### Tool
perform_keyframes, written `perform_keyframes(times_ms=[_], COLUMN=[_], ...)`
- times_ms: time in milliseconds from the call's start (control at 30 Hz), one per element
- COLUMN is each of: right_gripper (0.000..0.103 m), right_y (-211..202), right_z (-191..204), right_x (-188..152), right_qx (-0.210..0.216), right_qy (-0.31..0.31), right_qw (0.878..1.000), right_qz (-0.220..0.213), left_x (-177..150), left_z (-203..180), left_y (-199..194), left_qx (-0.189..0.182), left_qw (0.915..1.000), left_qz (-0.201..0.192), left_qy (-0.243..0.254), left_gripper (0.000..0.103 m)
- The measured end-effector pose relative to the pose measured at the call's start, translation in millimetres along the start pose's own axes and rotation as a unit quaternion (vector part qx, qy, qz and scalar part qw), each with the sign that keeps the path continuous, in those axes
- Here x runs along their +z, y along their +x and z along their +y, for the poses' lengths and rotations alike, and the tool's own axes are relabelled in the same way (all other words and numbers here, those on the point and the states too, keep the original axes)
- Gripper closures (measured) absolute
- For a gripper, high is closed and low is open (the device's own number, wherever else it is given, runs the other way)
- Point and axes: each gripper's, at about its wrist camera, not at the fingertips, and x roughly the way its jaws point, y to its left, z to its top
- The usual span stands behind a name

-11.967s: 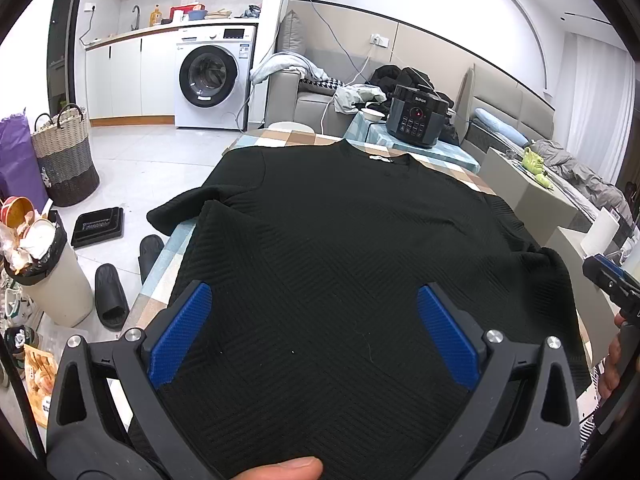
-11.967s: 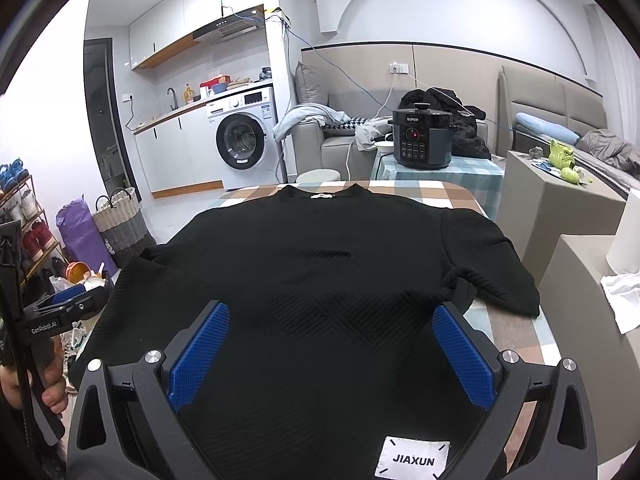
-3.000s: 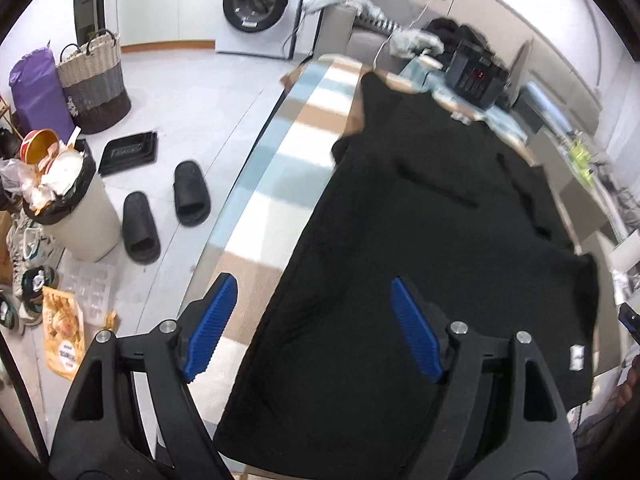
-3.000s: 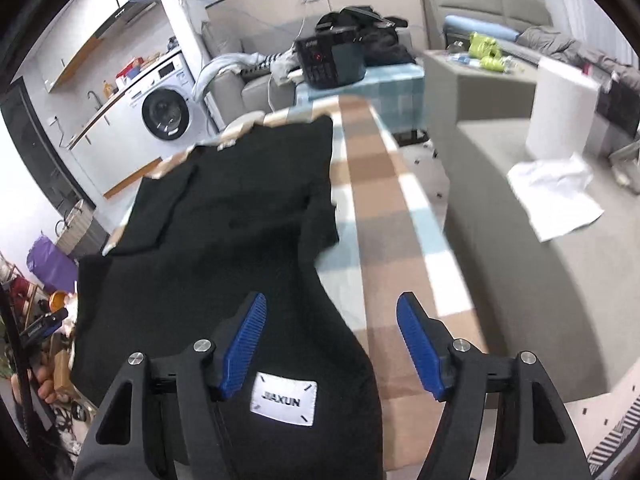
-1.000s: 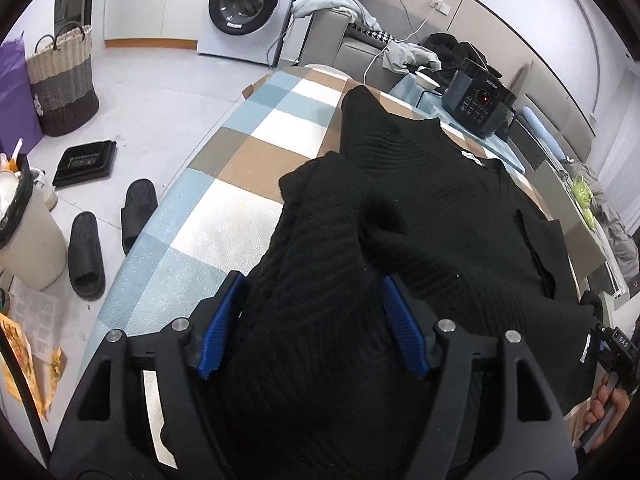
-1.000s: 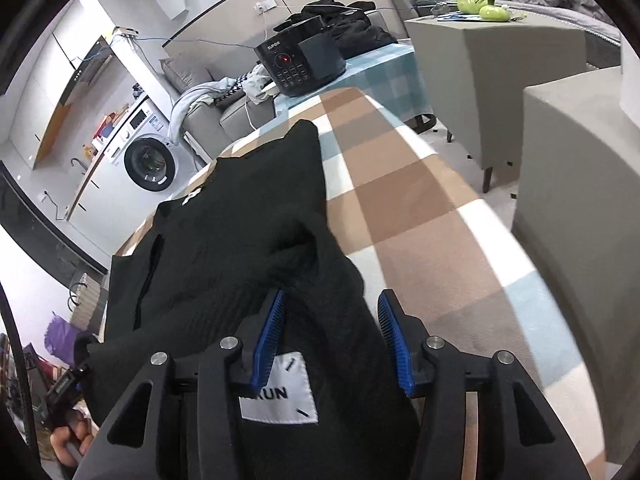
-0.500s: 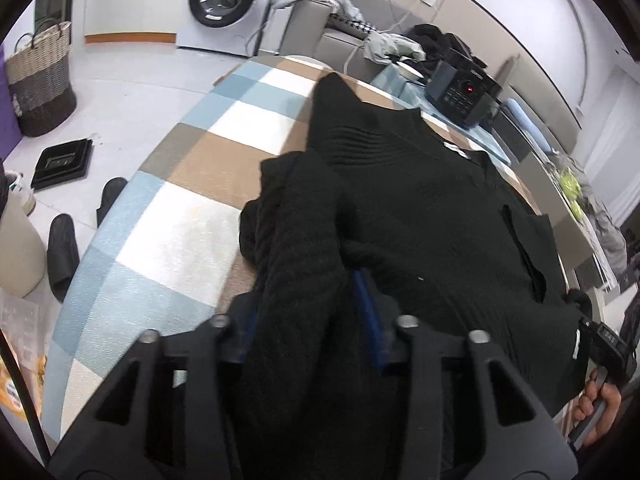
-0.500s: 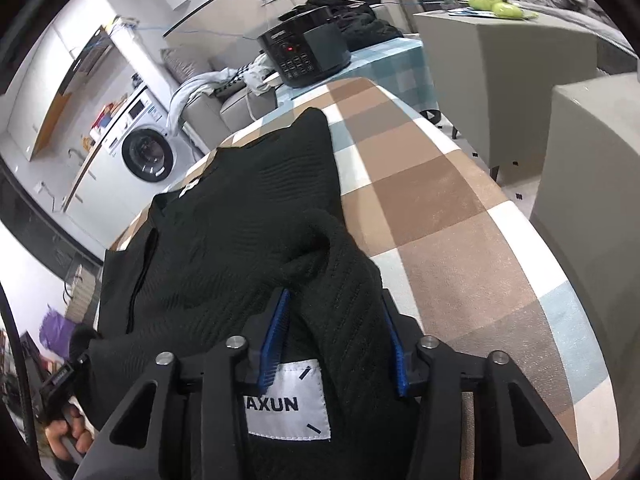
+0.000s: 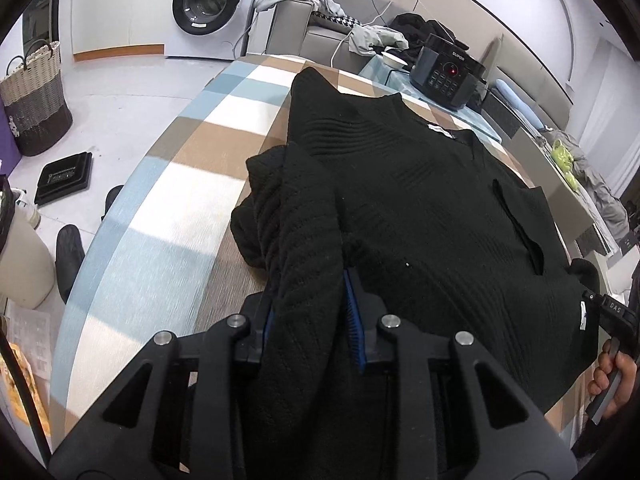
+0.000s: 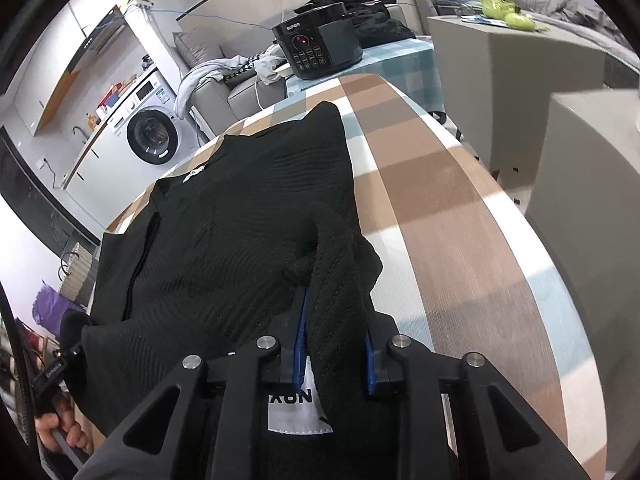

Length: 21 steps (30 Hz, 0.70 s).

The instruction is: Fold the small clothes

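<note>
The left gripper and right gripper each clamp a bunched bottom corner of the black sweater, sleeves folded in, on the checked surface; next, seemingly, both carry the hem evenly toward the far collar.

A lived-in home is showing here — an open room joining kitchen and lounge. At ten o'clock a washer is sitting under a counter beside white cabinets. At twelve o'clock a grey sofa is carrying loose laundry, and a cooker is glowing at one o'clock. A checked table is filling the middle, while a basket, a bin and slippers are lying on the floor at nine o'clock.
</note>
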Motion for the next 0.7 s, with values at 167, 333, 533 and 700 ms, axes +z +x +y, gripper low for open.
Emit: perform_keyframes(times_ms=[167,333,533,700], right_gripper=[0.082,0.082,0.082,0.082], right_y=[-16,-35,-53,-64], right_z=[-7,-12,-17,-21], right_x=[-18,-40,-61,-75], right_qx=[0.006,0.013,0.021,0.028], right_qy=[0.014,0.024,0.033,0.030], right_qw=[1.000,1.000,0.999,0.999], right_qz=[0.005,0.010,0.012,0.016], left_x=[-20,-45,-72,-93], left_z=[3,3,4,5], left_y=[-20,-44,-71,-88], left_qx=[0.004,0.017,0.030,0.031], left_qw=[1.0000,0.9999,0.9996,0.9994], left_qz=[0.004,0.001,0.000,0.001], left_qy=[0.000,0.001,-0.004,-0.013], left_gripper=[0.078,0.078,0.078,0.078])
